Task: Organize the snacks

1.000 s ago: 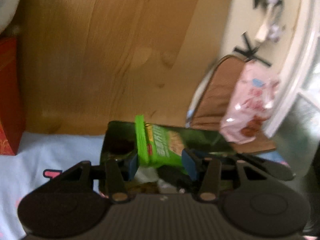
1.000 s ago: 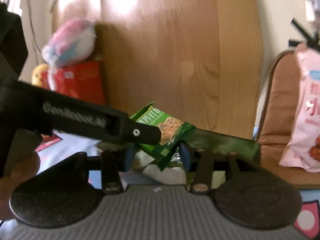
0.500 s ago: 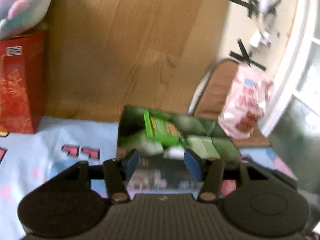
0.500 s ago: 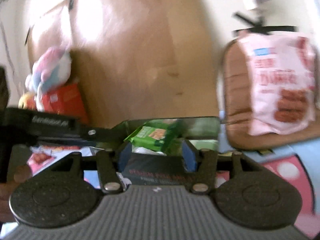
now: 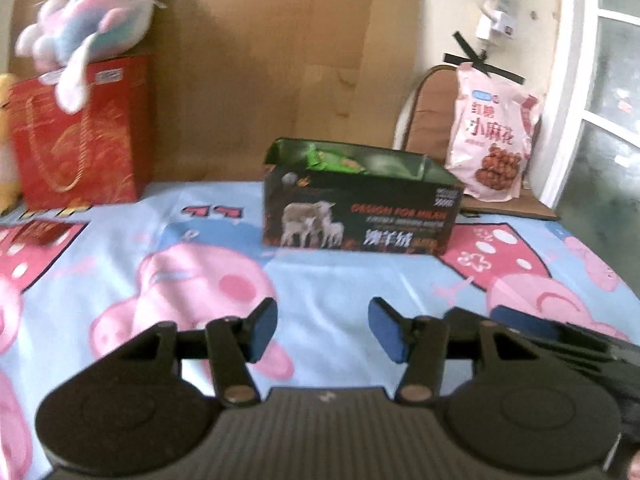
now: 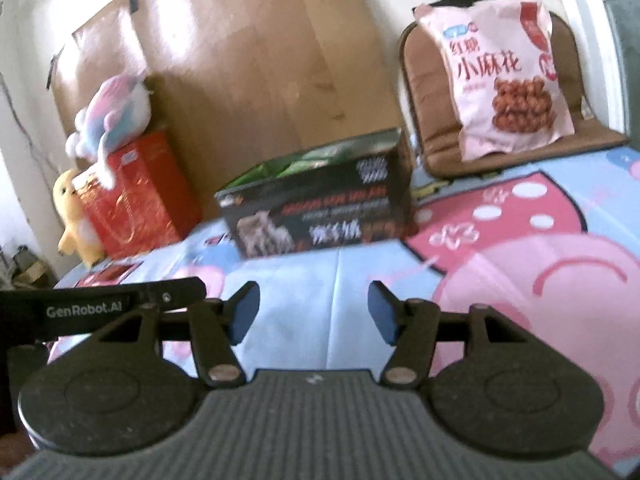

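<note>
A black cardboard box (image 5: 360,216) stands open-topped on the bed, with green snack packets (image 5: 332,160) lying inside it. My left gripper (image 5: 324,328) hangs over the sheet well short of the box, open, with nothing between its blue pads. In the right wrist view the same box (image 6: 320,216) and its green packets (image 6: 296,166) sit ahead and slightly left. My right gripper (image 6: 313,312) is also back from the box, its jaws opening and empty. The left gripper's black finger (image 6: 100,308) crosses the lower left of that view.
A pink snack bag (image 5: 494,132) leans on a brown seat cushion (image 6: 432,92) right of the box. A red gift bag (image 5: 76,132) with a plush toy (image 5: 88,24) on top stands at the left. A cartoon-print sheet (image 5: 320,280) covers the bed, with a brown board behind.
Both grippers have drawn back from the box, which now looks smaller and farther. The green packet that was between the jaws lies in the box. Both pairs of jaws stand wider.
</note>
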Demonstrator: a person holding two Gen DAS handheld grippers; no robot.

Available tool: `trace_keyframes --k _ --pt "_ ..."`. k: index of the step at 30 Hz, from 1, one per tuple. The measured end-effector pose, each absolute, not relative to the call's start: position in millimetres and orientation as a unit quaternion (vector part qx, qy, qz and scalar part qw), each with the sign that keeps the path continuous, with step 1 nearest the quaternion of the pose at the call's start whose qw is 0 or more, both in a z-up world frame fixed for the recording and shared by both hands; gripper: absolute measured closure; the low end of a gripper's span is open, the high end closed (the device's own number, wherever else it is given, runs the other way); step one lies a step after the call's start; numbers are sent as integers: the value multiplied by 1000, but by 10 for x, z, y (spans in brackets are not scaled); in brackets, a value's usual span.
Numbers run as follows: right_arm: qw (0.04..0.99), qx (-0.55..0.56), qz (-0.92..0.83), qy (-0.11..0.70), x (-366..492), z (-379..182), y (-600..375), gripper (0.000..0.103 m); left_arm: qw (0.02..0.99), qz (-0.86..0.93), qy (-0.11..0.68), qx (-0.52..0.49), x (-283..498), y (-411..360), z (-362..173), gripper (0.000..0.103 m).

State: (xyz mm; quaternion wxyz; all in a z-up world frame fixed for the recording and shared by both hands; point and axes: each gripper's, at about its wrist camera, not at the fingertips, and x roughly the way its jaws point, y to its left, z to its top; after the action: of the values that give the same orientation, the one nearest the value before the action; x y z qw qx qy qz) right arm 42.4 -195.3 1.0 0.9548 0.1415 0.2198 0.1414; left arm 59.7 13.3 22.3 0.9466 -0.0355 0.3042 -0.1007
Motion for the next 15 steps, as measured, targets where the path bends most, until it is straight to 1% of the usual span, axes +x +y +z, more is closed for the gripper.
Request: trace_keyframes --k 7,11,15 --pt "951 142 162 222 117 -14 -2019 34 934 -113 336 -51 312 44 80 50" --pt "954 155 139 214 -16 -15 -2173 33 937 -120 325 -47 172 -53 101 50" --pt "958 159 118 207 -107 -10 -2278 33 946 -84 309 -43 130 -37 167 49"
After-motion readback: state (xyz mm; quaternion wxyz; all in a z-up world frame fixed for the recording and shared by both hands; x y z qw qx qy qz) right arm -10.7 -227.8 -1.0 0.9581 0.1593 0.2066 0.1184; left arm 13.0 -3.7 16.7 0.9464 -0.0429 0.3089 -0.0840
